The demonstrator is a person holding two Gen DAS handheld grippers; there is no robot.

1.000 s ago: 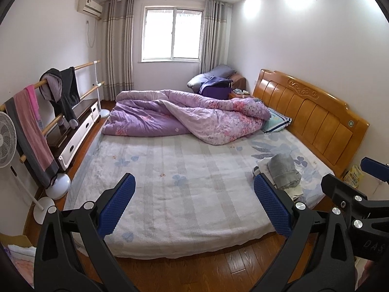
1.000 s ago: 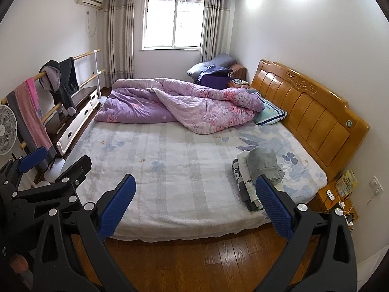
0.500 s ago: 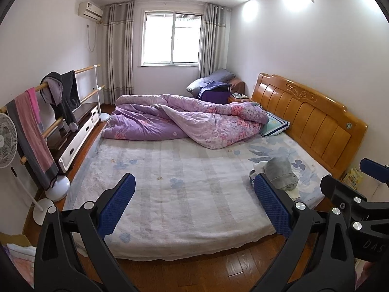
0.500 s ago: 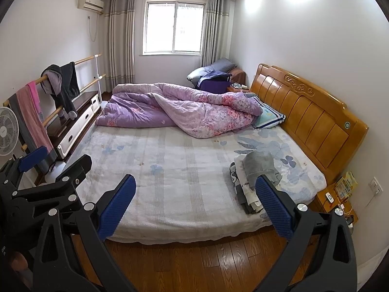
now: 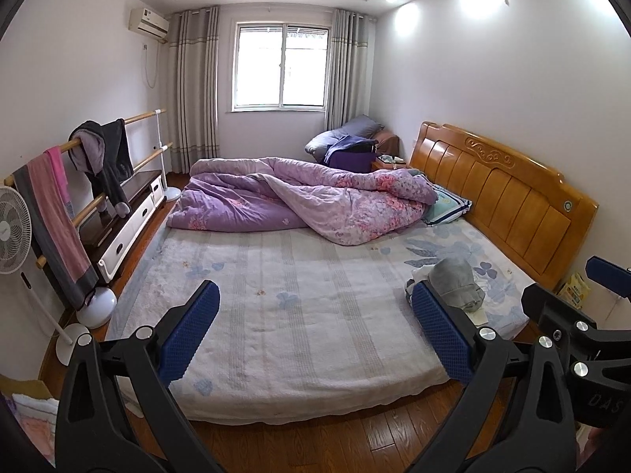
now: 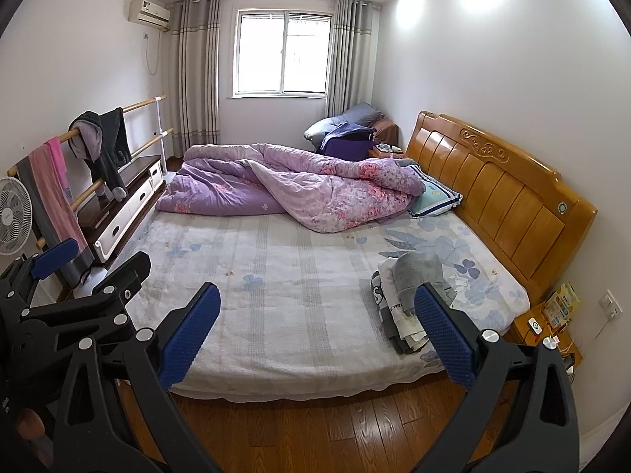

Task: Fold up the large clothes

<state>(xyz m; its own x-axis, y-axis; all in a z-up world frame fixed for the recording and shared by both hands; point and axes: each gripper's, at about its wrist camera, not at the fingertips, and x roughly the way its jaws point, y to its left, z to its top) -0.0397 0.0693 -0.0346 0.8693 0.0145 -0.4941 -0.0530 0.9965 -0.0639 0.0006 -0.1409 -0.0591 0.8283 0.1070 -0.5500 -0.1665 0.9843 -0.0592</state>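
Pulled back slightly from the wide wooden-headboard bed (image 6: 299, 307). Stack of folded clothes topped with grey fabric (image 6: 410, 291) by its headboard end. Left gripper (image 5: 311, 331), right gripper (image 6: 315, 331) spread wide, empty; folding apparently finished or paused.

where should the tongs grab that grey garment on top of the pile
Pinch the grey garment at its rounded top fold, coming down from above on the foot-of-bed side. It lies bunched on the pile of clothes near the headboard, so its edges look tucked under.

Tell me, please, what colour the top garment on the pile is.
Grey garment; clearest in the right wrist view.
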